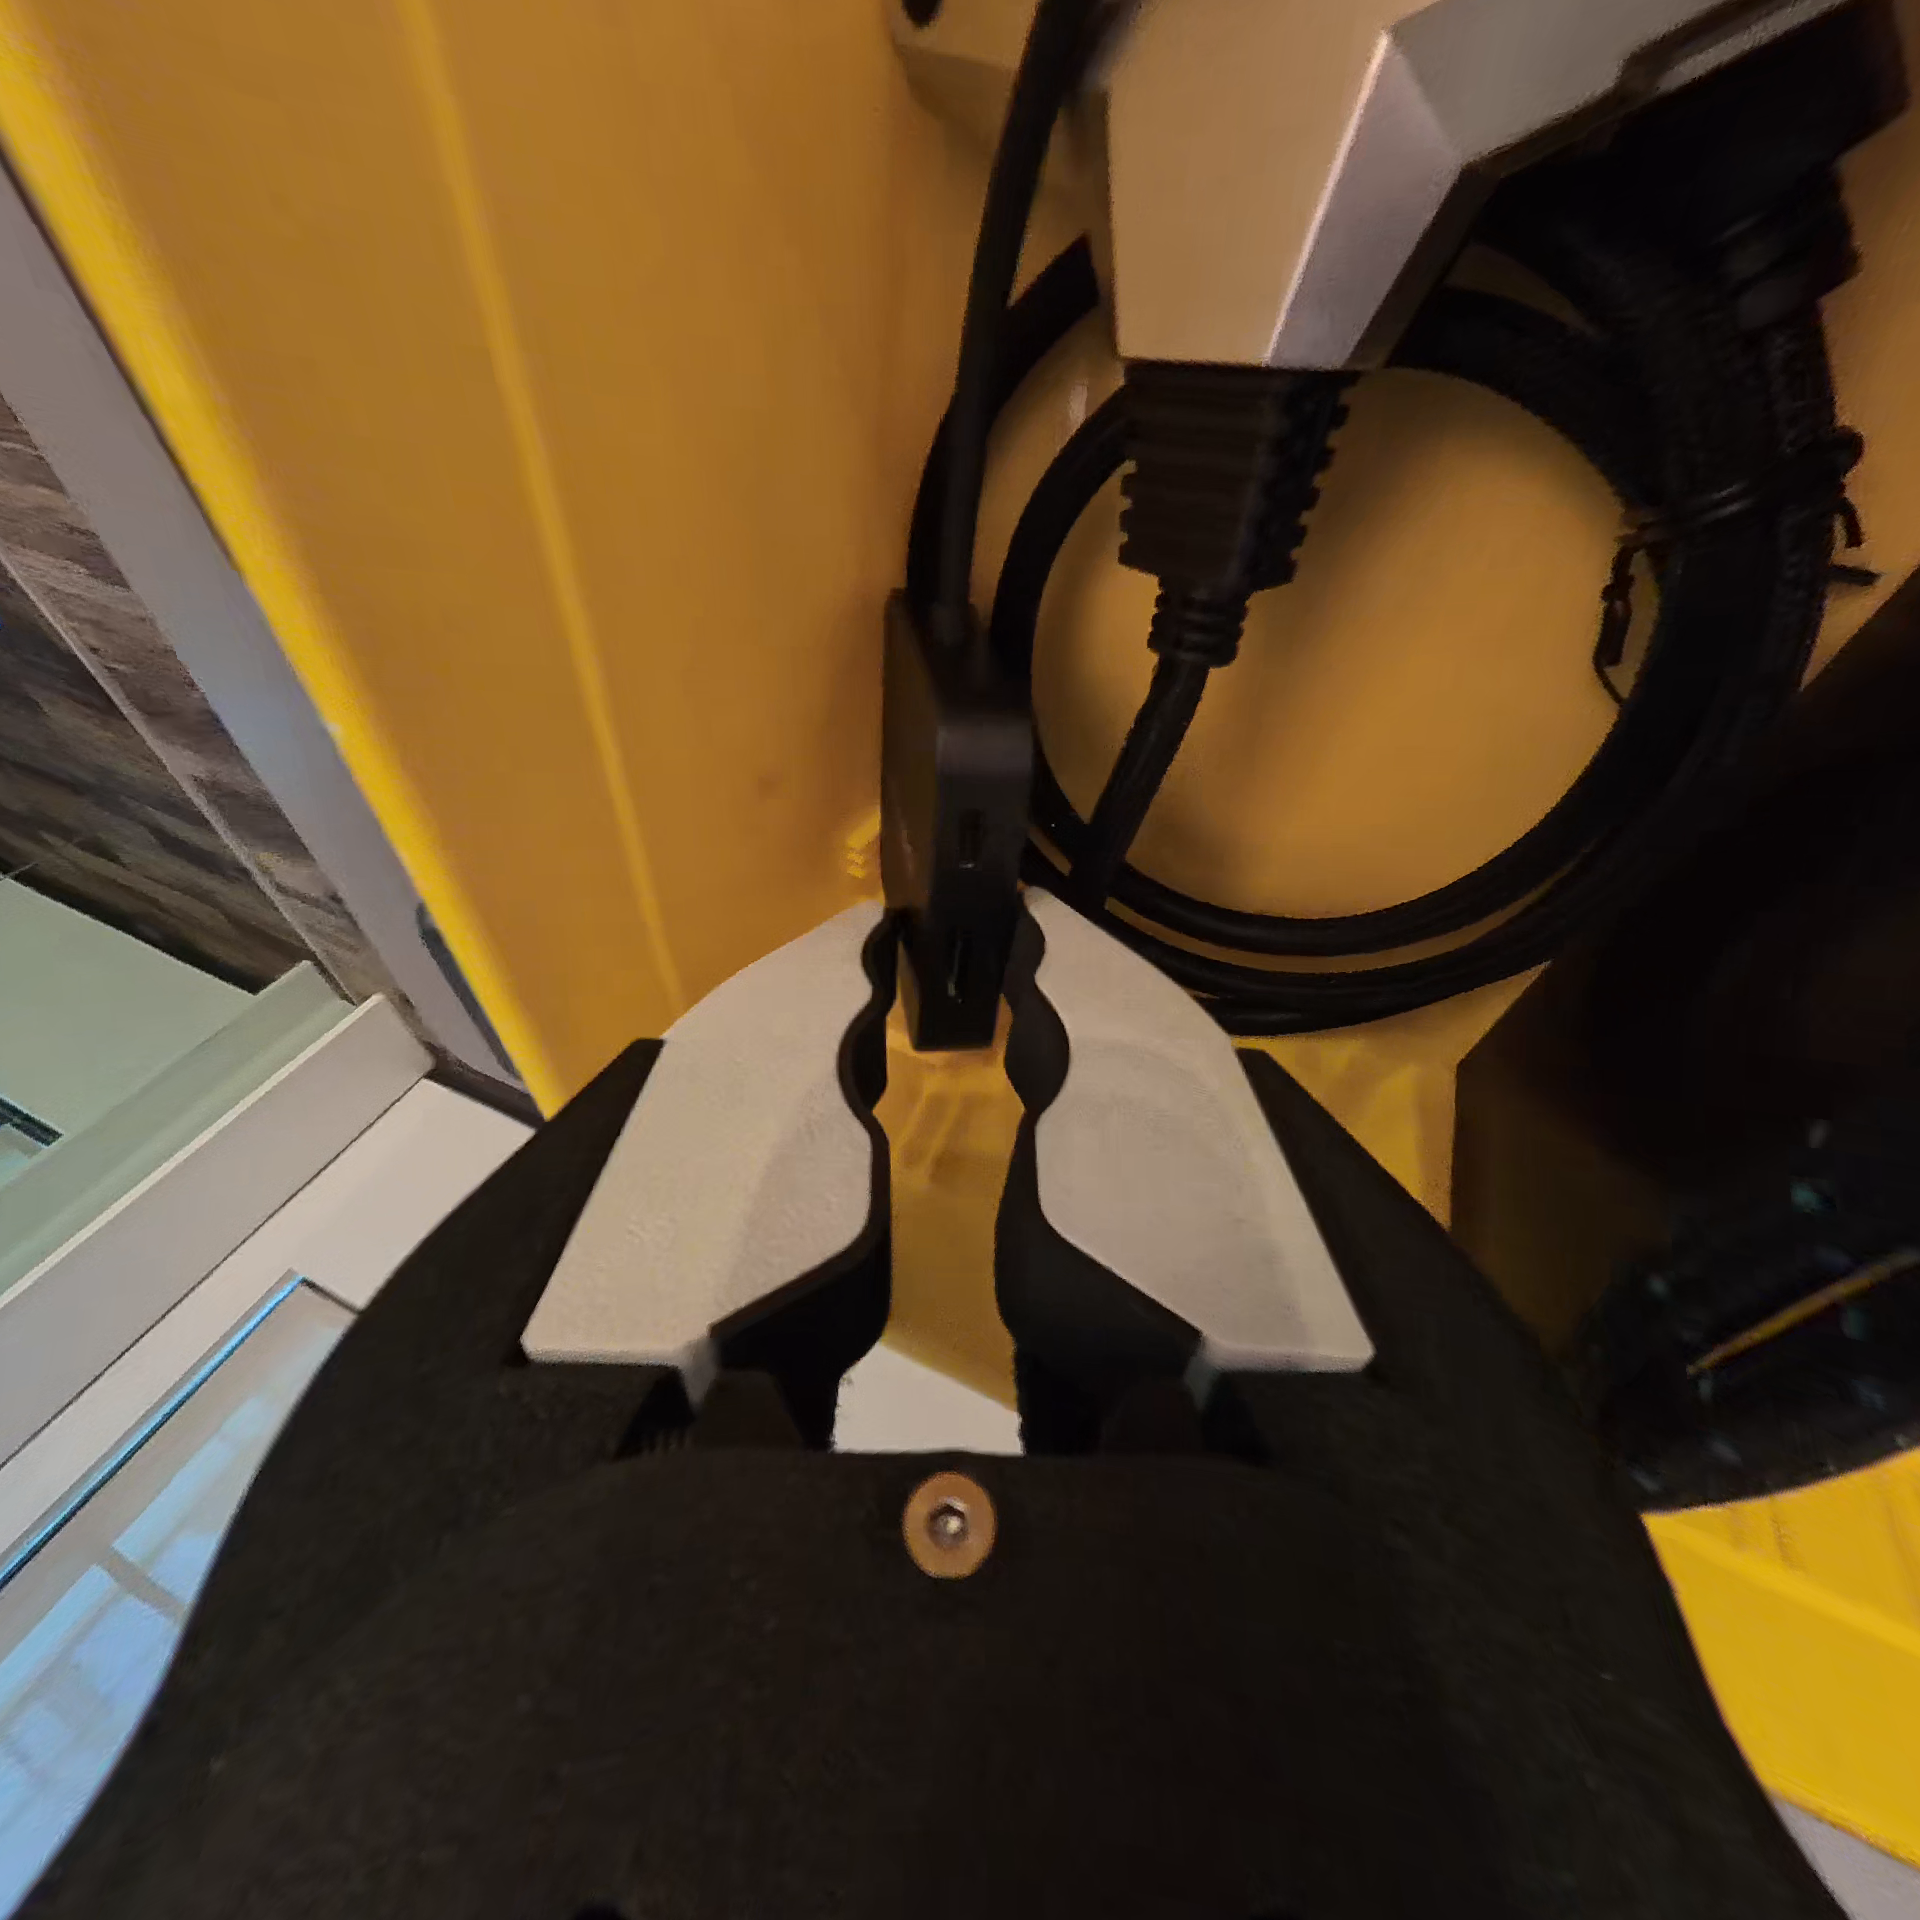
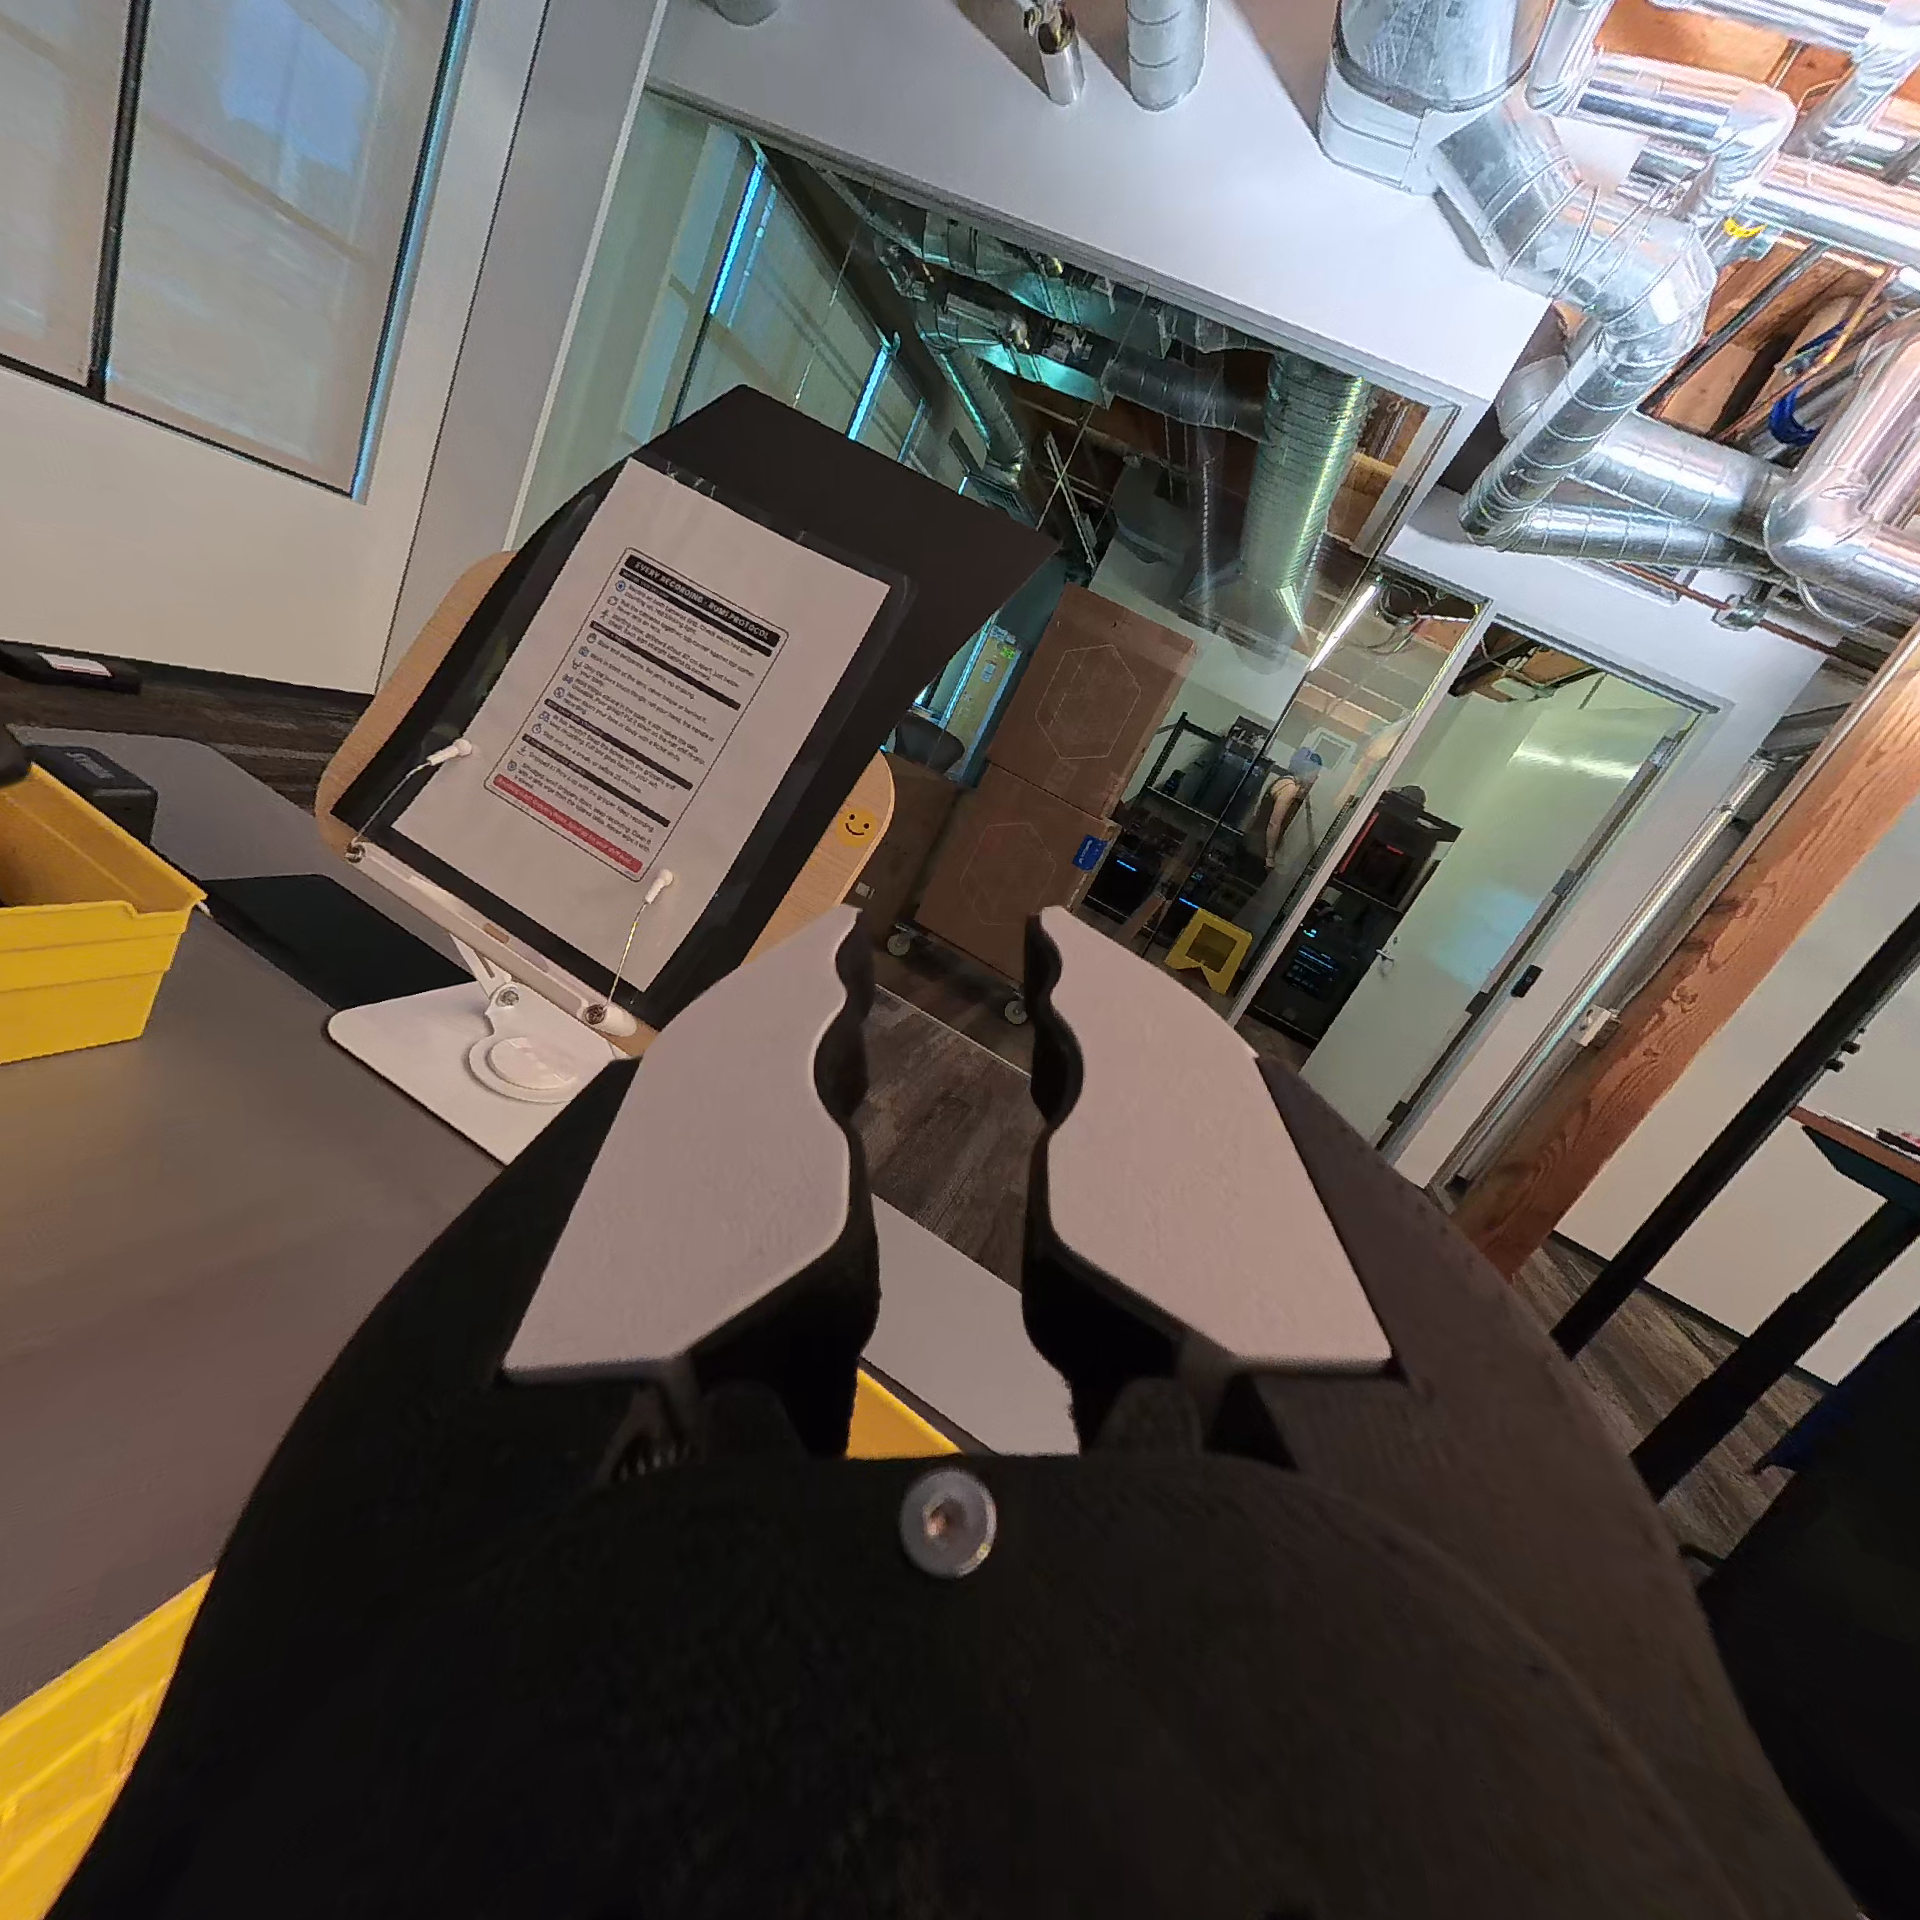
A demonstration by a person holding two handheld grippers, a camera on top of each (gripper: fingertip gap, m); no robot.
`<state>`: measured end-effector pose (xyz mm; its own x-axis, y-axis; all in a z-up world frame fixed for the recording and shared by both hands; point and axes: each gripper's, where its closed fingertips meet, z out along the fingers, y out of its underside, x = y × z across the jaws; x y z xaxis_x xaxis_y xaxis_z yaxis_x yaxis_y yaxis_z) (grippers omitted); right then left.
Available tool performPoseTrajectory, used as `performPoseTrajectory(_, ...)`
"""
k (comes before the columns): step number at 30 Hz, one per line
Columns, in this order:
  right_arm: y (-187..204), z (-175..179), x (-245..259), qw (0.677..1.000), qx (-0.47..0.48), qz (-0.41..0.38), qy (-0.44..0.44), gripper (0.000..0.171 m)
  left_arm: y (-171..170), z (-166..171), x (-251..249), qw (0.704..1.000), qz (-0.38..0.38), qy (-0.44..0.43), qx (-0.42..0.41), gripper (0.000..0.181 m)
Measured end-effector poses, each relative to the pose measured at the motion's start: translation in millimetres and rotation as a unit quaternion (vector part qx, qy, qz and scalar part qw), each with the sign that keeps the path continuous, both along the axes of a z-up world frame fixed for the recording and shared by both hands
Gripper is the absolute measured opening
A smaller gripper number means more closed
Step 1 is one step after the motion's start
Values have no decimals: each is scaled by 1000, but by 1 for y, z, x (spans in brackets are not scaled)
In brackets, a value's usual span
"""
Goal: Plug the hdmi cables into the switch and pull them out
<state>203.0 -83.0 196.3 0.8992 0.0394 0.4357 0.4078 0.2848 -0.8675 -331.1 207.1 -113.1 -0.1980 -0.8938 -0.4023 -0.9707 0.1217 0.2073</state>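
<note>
the left gripper (image 1: 951,987) is clenching the near end of the small black switch (image 1: 956,821) over the yellow bin (image 1: 436,520). farther off, the other gripper (image 1: 1247,197) is gripping a black hdmi plug (image 1: 1210,478), cable coils (image 1: 1455,831) lying beyond. the right gripper (image 2: 940,971) is sitting released, holding nothing, facing a document stand (image 2: 582,790) on the grey table (image 2: 208,1195).
</note>
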Motion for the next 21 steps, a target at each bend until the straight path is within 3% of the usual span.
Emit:
performPoseTrajectory(5, -1, 1, 1, 1000, 2, 5, 4, 27, 5, 6, 8, 999, -17, -6, 35, 14)
performPoseTrajectory(10, -2, 2, 2, 1000, 4, 4, 4, 27, 3, 36, 10, 997, -31, -3, 75, 14)
performPoseTrajectory(16, -9, 7, 2, 1000, 15, 7, 6, 26, -10, 95, 16, 988, -44, -2, 146, 13)
performPoseTrajectory(21, -20, 15, 1, 999, 32, 15, 10, 26, -52, 159, 79, 963, -73, -99, 240, 14)
